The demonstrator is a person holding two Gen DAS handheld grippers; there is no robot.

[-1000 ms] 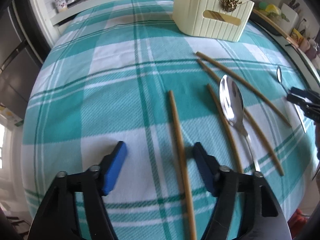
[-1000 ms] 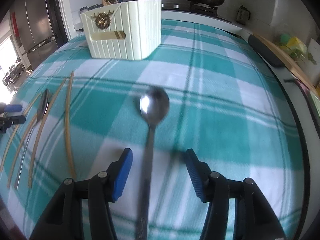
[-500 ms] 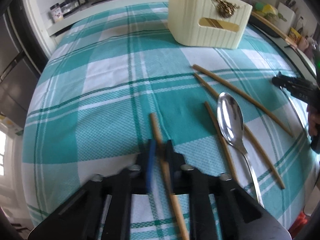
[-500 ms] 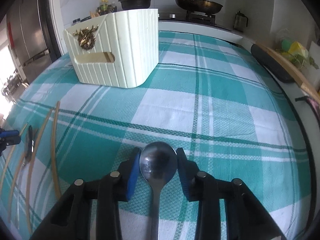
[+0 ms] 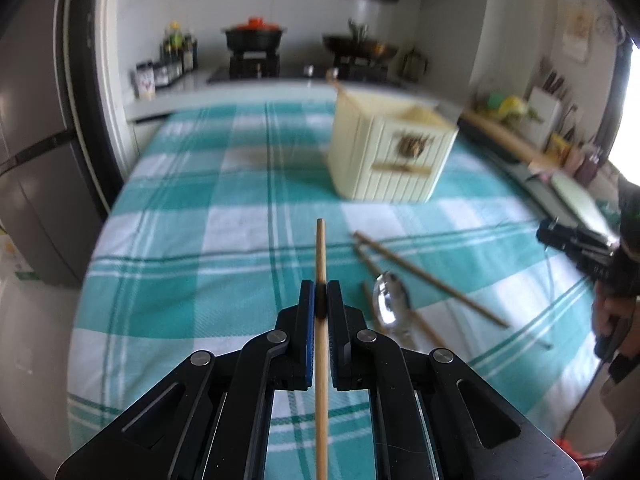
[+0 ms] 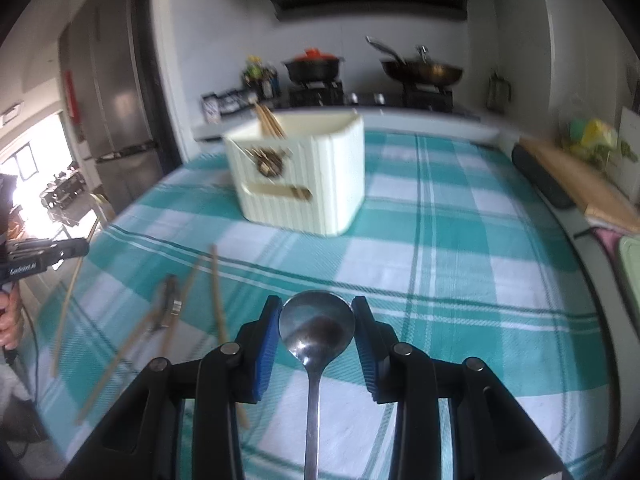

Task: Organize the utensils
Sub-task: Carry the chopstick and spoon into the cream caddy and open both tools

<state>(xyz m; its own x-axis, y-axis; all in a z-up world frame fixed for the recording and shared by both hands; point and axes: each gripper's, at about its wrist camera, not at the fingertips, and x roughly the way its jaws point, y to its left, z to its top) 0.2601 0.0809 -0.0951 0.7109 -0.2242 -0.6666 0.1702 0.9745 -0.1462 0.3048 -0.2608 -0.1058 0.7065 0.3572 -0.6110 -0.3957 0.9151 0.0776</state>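
My left gripper [image 5: 320, 296] is shut on a wooden chopstick [image 5: 320, 256] and holds it above the checked cloth, pointing toward the cream utensil holder [image 5: 390, 156]. My right gripper [image 6: 316, 320] is shut on a metal spoon [image 6: 317, 322], its bowl between the blue pads, lifted off the cloth. The holder [image 6: 298, 176] stands ahead of it with chopsticks [image 6: 269, 120] inside. Three chopsticks [image 5: 428, 276] and a second spoon [image 5: 390, 304] lie on the cloth to the right of the left gripper.
The table wears a teal and white checked cloth [image 6: 440, 240]. A counter with pots and jars [image 6: 316, 64] runs behind it. A cutting board [image 6: 576, 176] lies at the right edge. A fridge [image 6: 116, 112] stands left.
Both grippers closed, the left on the chopstick and the right on the spoon, and both lifted their loads off the cloth, tilting up toward the holder.
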